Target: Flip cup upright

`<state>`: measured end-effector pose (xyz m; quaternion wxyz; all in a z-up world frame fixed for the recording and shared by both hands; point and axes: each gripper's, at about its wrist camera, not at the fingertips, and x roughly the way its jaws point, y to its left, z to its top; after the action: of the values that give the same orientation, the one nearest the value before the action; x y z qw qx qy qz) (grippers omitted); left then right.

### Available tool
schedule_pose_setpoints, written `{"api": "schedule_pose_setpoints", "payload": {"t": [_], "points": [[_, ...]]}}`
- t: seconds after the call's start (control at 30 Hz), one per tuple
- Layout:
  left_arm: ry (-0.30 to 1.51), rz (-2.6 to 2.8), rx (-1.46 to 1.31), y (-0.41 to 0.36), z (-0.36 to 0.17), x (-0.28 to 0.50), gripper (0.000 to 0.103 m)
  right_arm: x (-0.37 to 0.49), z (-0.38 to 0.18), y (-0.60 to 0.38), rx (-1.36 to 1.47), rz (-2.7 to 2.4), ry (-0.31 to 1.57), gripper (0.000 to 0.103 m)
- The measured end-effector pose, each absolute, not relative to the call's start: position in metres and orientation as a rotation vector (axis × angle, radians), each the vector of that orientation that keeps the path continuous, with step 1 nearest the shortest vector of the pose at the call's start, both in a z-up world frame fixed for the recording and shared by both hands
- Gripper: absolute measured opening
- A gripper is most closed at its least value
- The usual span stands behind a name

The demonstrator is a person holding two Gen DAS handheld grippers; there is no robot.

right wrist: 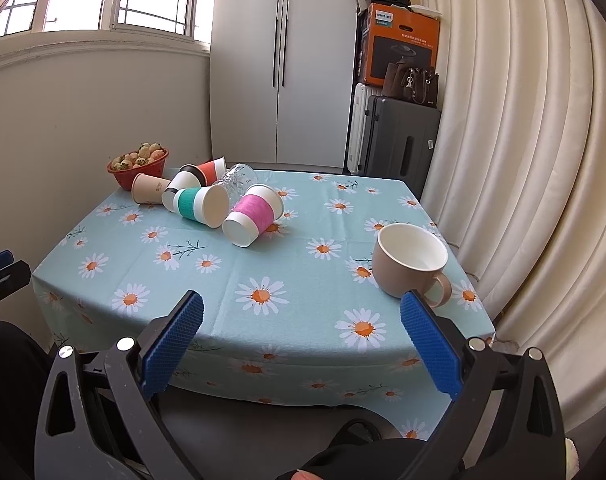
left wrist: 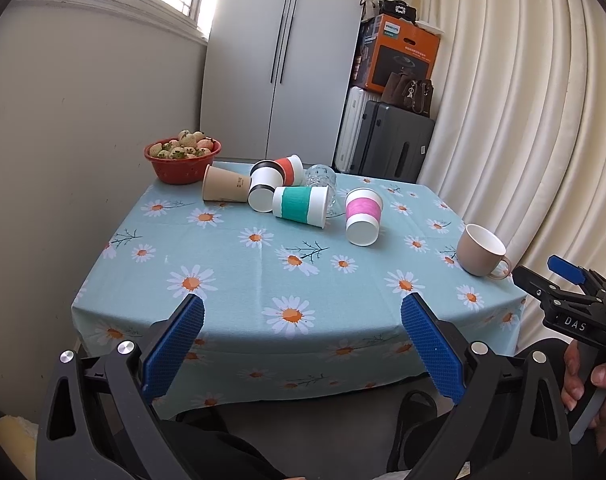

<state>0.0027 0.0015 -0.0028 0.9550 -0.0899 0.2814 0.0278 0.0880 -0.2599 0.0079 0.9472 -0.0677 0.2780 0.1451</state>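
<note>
Several paper cups lie on their sides at the far side of the table: a pink-banded cup [left wrist: 363,216] [right wrist: 253,220], a green-banded cup [left wrist: 301,206] [right wrist: 201,206], a black-rimmed white cup [left wrist: 263,186], a red cup [left wrist: 289,168], a plain brown cup [left wrist: 225,184] [right wrist: 149,189] and a clear glass [left wrist: 321,178] [right wrist: 239,180]. A beige mug [left wrist: 481,250] [right wrist: 411,264] stands upright at the right edge. My left gripper [left wrist: 303,320] is open and empty before the table's near edge. My right gripper [right wrist: 301,320] is open and empty, its right finger near the mug's handle.
A red bowl of strawberries [left wrist: 183,158] [right wrist: 139,166] sits at the far left corner. The daisy tablecloth [left wrist: 263,280] covers the table. A wall is on the left, a curtain [right wrist: 523,160] on the right, a wardrobe and suitcases behind.
</note>
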Motion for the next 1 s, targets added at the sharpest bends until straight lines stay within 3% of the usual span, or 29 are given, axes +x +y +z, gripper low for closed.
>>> {"api": "schedule_pose_setpoints", "payload": {"t": [1.0], "points": [[0.562,0.059,-0.196,0.0064,-0.0009,0.0005,0.097,0.0880,0.0068,-0.2596,-0.153,0.297,0.569,0.098]]}}
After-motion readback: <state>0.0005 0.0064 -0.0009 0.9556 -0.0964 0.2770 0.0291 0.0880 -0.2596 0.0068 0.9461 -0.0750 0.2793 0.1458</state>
